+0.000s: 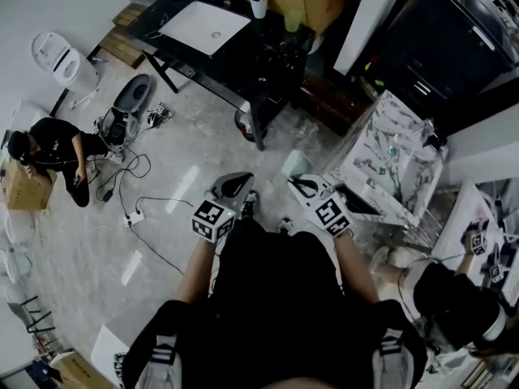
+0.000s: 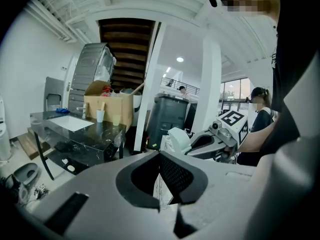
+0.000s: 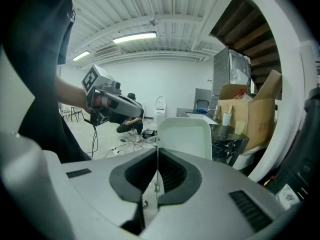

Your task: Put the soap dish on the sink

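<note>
The right tool (image 3: 157, 156) had its jaws pinched tight on the thin rim of the white soap dish (image 3: 184, 136), which stood up in front of it, clear of any surface. The left tool (image 2: 160, 156) was closed on nothing, held beside it above the floor. From where I stood, the pickup looked done. The carry and the setting down were left, since the white sink (image 1: 203, 27) sat in the black bench (image 1: 268, 63) well apart across the room.
</note>
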Motion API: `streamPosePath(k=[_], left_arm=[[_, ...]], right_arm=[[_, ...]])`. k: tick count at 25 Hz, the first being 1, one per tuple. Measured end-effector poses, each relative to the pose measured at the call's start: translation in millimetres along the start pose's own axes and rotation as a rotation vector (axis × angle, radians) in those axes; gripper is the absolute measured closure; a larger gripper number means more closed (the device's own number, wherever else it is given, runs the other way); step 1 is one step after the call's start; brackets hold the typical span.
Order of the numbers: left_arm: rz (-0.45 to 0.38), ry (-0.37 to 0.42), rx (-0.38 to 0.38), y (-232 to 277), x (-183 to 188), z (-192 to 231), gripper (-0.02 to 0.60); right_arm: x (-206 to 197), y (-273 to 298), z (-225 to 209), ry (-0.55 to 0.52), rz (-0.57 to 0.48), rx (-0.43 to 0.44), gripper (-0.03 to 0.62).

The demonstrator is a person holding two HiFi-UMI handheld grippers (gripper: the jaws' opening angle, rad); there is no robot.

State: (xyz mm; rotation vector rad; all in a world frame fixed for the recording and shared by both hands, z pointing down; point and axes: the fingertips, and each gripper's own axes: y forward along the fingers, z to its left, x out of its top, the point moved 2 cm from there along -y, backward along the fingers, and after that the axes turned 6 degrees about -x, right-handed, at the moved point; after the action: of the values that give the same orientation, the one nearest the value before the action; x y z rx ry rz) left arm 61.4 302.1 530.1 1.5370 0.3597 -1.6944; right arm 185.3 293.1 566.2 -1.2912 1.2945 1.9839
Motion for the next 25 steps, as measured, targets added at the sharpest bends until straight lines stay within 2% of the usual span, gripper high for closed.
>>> streamPosePath(k=[10,25], left_arm=[[0.012,-0.014,-0.04,0.6,9.9,43.5,0.583],[0.034,0.039,-0.1,13.4,27.1,111.4,0.583]], right_arm=[[16.2,32.5,-11.1,0.008,0.031,-0.038,0.595],[34.9,86.5,-39.0,0.048,0.034,-0.123,0.595]])
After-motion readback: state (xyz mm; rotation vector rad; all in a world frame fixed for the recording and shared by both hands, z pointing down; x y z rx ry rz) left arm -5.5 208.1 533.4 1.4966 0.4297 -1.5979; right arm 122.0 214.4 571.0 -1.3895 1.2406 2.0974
